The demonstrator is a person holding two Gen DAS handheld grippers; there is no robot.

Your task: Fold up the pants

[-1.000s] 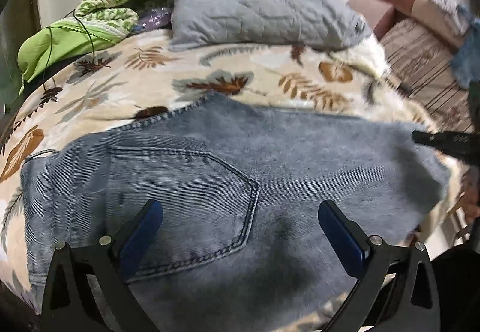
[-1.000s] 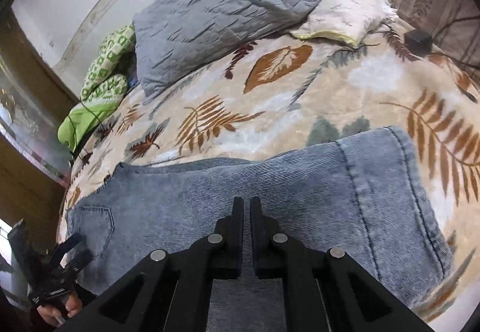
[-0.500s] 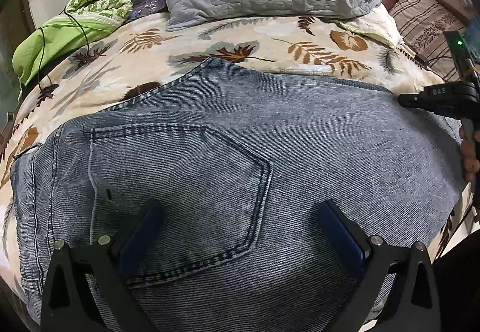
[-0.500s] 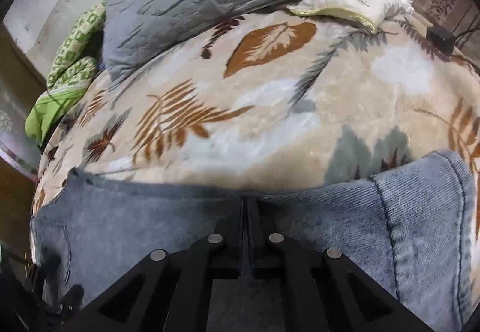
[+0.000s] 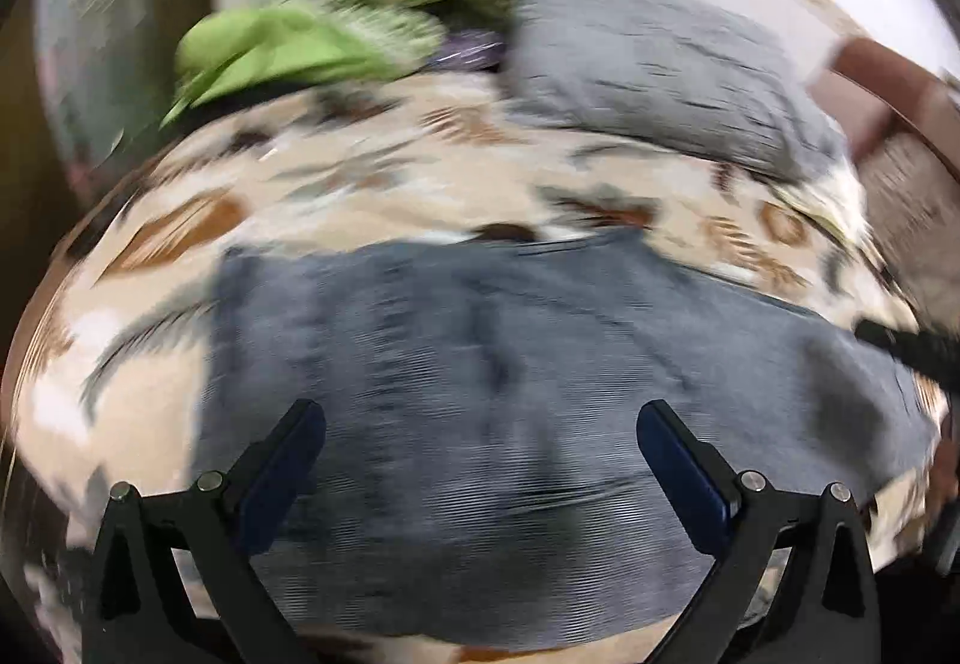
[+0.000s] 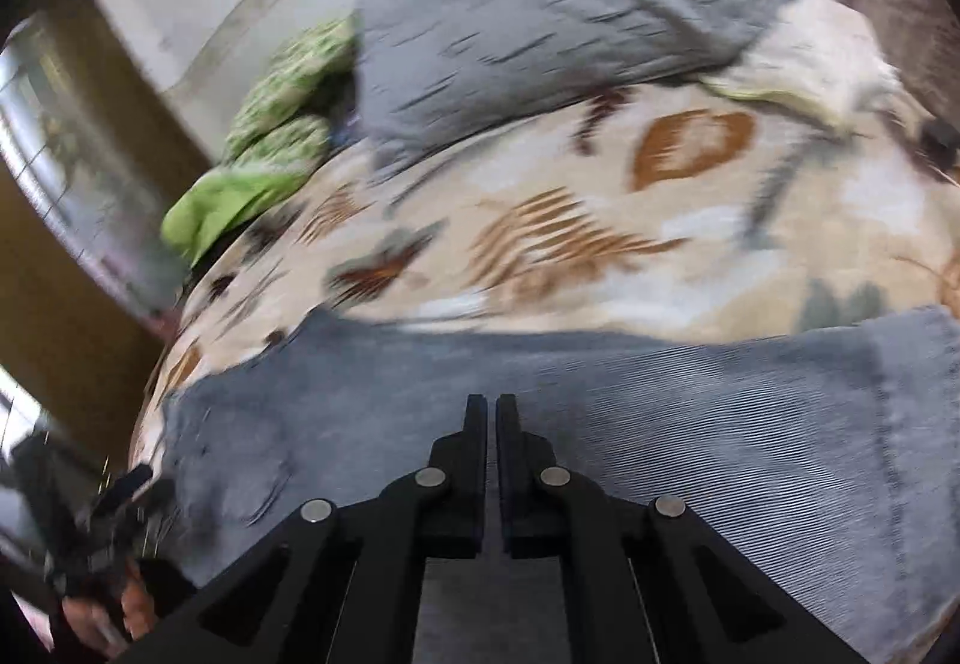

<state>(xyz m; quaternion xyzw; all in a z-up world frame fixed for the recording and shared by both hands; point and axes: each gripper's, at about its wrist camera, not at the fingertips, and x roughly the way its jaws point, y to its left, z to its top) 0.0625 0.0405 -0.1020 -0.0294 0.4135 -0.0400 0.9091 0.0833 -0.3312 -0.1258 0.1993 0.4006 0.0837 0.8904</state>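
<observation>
The blue-grey jeans lie folded lengthwise across the leaf-print blanket, waist end to the left, hem end to the right. Both views are motion-blurred. My left gripper is open and empty, hovering over the waist part of the jeans. My right gripper is shut, its tips over the leg part of the jeans; whether cloth is pinched between the fingers is hidden. The right gripper also shows as a dark bar at the right edge of the left wrist view.
A grey quilted pillow and green clothes lie at the back of the bed. A cream pillow sits at the back right. A small black box lies on the blanket. A brown wooden frame stands left.
The left gripper has pulled back and swung left, so the jeans look smaller and farther. The right gripper has stayed shut and shifted slightly back over the leg. Both views are now blurred.
</observation>
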